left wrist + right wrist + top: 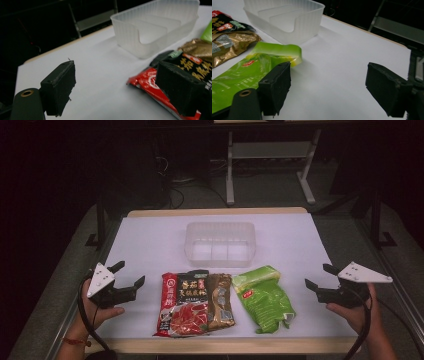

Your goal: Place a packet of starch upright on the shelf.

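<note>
Grippers first: my left gripper [128, 275] sits at the table's near left edge, jaws spread wide and holding nothing, its grey plate tilted above my left hand [97, 312]. In the left gripper view the same gap [117, 87] frames bare white table, with one jaw overlapping the corner of the red packet [146, 82]. My right gripper [320, 276] mirrors it at the near right edge — jaws equally wide apart, nothing between them, gripped from below by my right hand [357, 312].

Between the two tools lie three flat packets, side by side along the near edge of the white table [150, 245]. Red packet [181, 312] is nearest my left gripper, its long axis running away from me. Touching its right side is a gold-brown packet [221, 302], lying the same way. Just right of that, apart by a narrow strip of table, a green packet [262, 300] lies with its long axis slanted — far end toward the table's middle, near end toward my right. In the right gripper view its folded far end [279, 51] rises slightly off the surface, just beyond one jaw.

Behind the packets stands a translucent plastic bin [220, 242], long side facing me, divided inside by low partitions and holding nothing. Open table separates each gripper from the nearest packet.
</note>
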The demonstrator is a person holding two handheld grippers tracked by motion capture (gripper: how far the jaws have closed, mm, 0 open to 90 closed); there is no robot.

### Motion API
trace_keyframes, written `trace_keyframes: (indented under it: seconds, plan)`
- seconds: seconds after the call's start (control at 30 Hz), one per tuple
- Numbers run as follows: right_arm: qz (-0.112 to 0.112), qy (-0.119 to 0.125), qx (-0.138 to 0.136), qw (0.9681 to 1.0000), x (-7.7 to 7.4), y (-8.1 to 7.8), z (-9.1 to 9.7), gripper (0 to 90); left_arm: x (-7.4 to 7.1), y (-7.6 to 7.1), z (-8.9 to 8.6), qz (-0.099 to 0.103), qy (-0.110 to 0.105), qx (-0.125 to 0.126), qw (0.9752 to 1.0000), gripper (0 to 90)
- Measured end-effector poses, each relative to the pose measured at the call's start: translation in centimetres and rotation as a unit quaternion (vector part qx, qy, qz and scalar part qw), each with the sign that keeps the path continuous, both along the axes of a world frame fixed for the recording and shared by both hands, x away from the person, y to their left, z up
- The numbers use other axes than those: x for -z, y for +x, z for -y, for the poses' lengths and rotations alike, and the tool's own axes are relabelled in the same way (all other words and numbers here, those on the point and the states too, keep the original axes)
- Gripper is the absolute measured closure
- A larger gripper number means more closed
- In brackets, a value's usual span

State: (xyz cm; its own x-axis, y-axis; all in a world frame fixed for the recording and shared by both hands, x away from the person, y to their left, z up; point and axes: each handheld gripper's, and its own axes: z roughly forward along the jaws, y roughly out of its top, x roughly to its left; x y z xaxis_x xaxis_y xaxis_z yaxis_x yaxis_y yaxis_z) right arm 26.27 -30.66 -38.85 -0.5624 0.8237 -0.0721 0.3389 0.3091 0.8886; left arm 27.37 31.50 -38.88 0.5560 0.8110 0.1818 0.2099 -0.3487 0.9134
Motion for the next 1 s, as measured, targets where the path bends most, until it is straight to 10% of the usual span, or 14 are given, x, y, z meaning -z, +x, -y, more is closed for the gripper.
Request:
trace_keyframes:
  seconds: [0.1, 0.4, 0.57, 1.0]
  plan:
    - [-0.028, -0.003, -0.022, 0.9994, 0.1, 0.2, -0.5, 19.3, 0.3, -0.1, 0.3, -0.03, 0.003, 0.063, 0.9976, 15.8]
    - [-0.112, -0.003, -0.067, 0.9915, 1.2, 2.3, -2.5, 17.7, 3.1, 0.0, 2.6, -0.075, 0.063, 0.083, 0.9917, 18.8]
    - [-0.163, 0.004, -0.106, 0.9809, 2.5, 3.9, -4.0, 17.7, 4.2, -0.3, 3.6, -0.095, 0.074, 0.096, 0.9881, 19.9]
    - [-0.251, -0.012, -0.169, 0.9532, 4.3, 7.1, -7.5, 13.7, 4.3, -0.8, 3.7, -0.089, 0.074, 0.091, 0.9891, 20.1]
